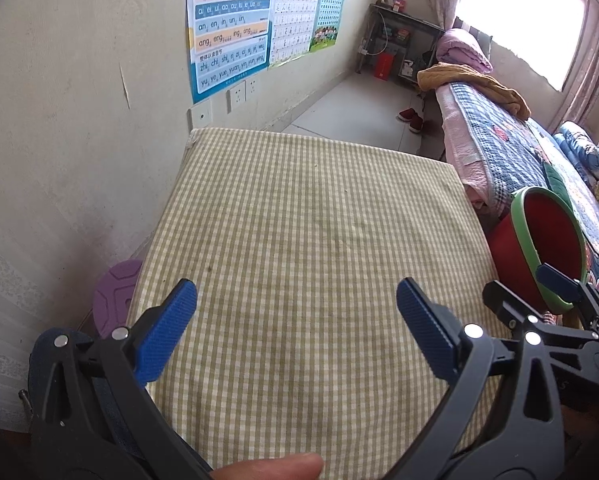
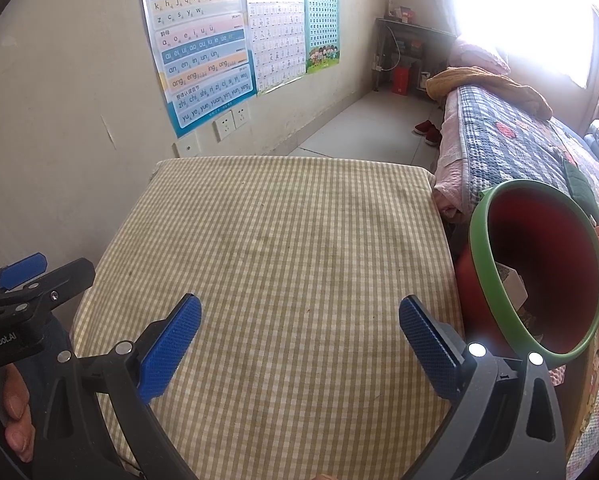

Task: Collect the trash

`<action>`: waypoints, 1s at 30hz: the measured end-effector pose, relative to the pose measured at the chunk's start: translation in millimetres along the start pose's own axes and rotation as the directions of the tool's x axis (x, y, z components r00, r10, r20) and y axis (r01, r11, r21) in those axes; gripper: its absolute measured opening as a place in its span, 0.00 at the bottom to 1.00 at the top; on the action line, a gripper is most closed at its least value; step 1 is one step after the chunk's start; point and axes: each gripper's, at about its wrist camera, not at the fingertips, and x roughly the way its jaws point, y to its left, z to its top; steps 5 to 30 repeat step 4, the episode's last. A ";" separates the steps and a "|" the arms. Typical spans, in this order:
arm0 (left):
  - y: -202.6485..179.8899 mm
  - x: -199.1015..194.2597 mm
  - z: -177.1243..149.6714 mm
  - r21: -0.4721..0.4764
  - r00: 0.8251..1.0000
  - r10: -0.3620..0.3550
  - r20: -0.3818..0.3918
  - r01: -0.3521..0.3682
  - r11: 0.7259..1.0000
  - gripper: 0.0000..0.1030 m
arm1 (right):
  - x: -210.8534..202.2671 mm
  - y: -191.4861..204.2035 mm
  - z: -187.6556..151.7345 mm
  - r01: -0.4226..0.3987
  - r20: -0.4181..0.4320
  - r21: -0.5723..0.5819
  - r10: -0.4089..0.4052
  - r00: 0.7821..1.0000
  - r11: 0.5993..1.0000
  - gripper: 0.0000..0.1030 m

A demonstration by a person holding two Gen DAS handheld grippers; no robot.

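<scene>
the left gripper (image 1: 297, 322), black-framed with blue ribbed pads, hangs above the table covered in a yellow-green and white checked cloth (image 1: 307, 216), its jaws spread wide with nothing between them. the right gripper (image 2: 299, 338), of the same make, is likewise wide apart and empty over the same cloth, just beside the left one.

the red plastic bin with a green rim (image 2: 539, 276) stands off the table's right edge, between the table and the bed with the blue patchwork quilt (image 2: 511, 140). inside the bin, against its near wall, lies a pale boxy piece of trash (image 2: 511, 282); what exactly it is cannot be told. no loose trash shows on the cloth.

behind the table, a pinyin chart poster (image 2: 199, 44) hangs on the cream wall above white sockets (image 2: 231, 120). a pair of red slippers (image 2: 427, 130) sits on the floor by the bed.
</scene>
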 end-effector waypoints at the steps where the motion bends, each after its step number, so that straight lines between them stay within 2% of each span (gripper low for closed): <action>1: 0.4 0.9 -0.4 -0.002 1.000 0.004 -0.002 -0.004 1.000 0.95 | -0.2 0.6 -0.2 0.001 0.001 -0.001 -0.001 1.000 1.000 0.93; 30: -0.8 1.7 -0.9 0.008 1.000 0.018 -0.005 -0.018 1.000 0.95 | -0.3 -0.3 -0.3 0.000 0.000 0.000 0.000 1.000 1.000 0.93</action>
